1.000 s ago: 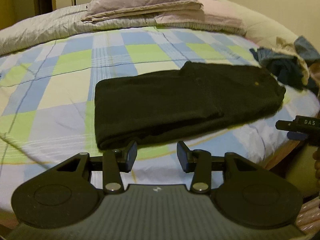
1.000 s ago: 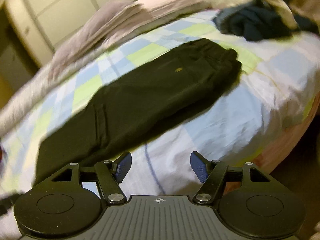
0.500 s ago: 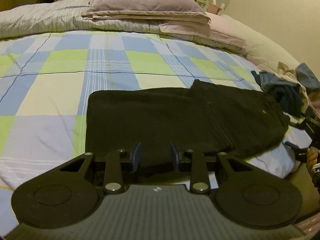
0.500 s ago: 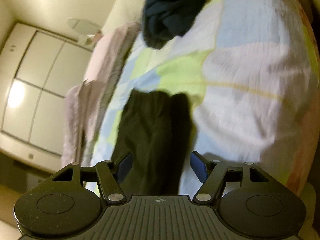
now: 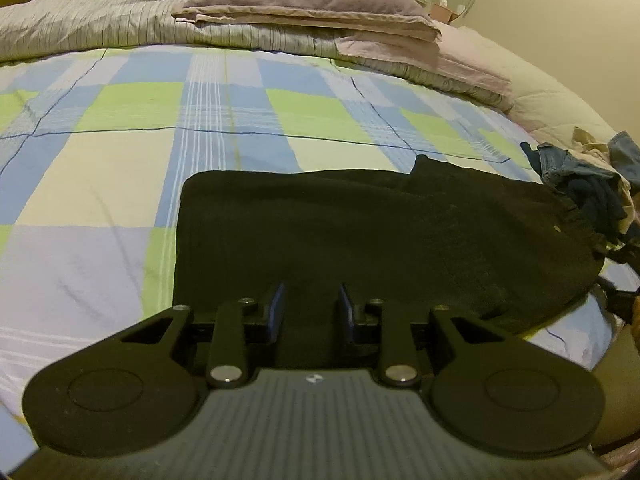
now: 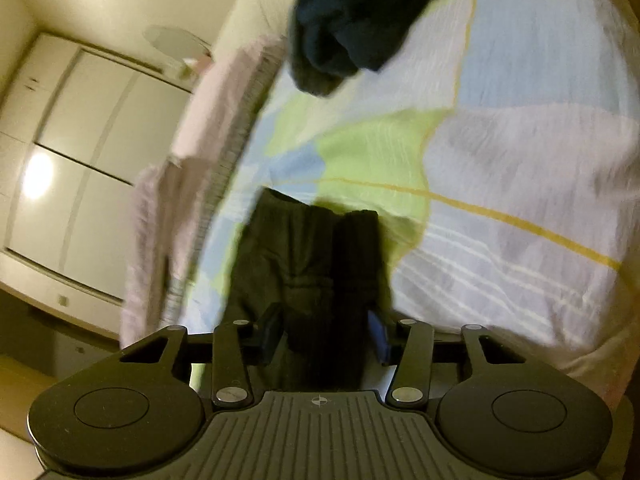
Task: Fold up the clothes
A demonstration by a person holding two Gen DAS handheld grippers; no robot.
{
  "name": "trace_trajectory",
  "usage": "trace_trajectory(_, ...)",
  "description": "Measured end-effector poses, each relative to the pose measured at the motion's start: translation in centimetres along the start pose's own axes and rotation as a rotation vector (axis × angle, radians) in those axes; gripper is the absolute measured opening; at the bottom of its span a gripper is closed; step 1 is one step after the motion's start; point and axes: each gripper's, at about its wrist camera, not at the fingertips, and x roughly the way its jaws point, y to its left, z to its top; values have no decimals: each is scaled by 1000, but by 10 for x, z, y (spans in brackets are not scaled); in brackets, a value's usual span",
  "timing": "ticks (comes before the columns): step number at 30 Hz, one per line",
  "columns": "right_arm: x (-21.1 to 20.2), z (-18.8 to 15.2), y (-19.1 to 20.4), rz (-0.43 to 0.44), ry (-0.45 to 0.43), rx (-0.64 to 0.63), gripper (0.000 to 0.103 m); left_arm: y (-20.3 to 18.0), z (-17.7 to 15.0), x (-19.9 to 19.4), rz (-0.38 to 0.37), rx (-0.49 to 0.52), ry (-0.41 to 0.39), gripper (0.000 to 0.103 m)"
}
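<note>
1. The left hand-held gripper [image 5: 311, 308] is seen low over the near edge of the black trousers [image 5: 380, 236]; its jaws are closing with the dark cloth between them, but whether the pads already press on it cannot be told.
2. The right hand-held gripper [image 6: 325, 334] is rolled to one side at the end of the same black trousers [image 6: 304, 276]; its jaws are closing, a thick fold of cloth stands between them, and a small gap is visible beside each pad.
3. The trousers are laid flat and folded lengthwise on the checked bedspread [image 5: 120, 152] of the bed, near its front edge.
4. A heap of dark blue clothes [image 5: 588, 188] is seen just beyond one end of the trousers.
5. Folded bedding and a pillow [image 5: 304, 0] are stacked at the far side of the bed.
</note>
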Motion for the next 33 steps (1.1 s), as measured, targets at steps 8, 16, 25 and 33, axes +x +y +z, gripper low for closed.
trace_trajectory(8,11,0,-14,21,49,55,49,2,-2,4,-1,-3,-8,23)
trace_trajectory(16,12,-6,-5,83,25,27,49,4,-1,6,-7,-10,-9,23)
trace_trajectory(25,23,-14,18,-94,34,-114,23,5,0,16,-10,14,14,24)
trace_trajectory(33,26,-81,149,-405,-138,-785,17,40,-3,-15,-4,-108,-45,22)
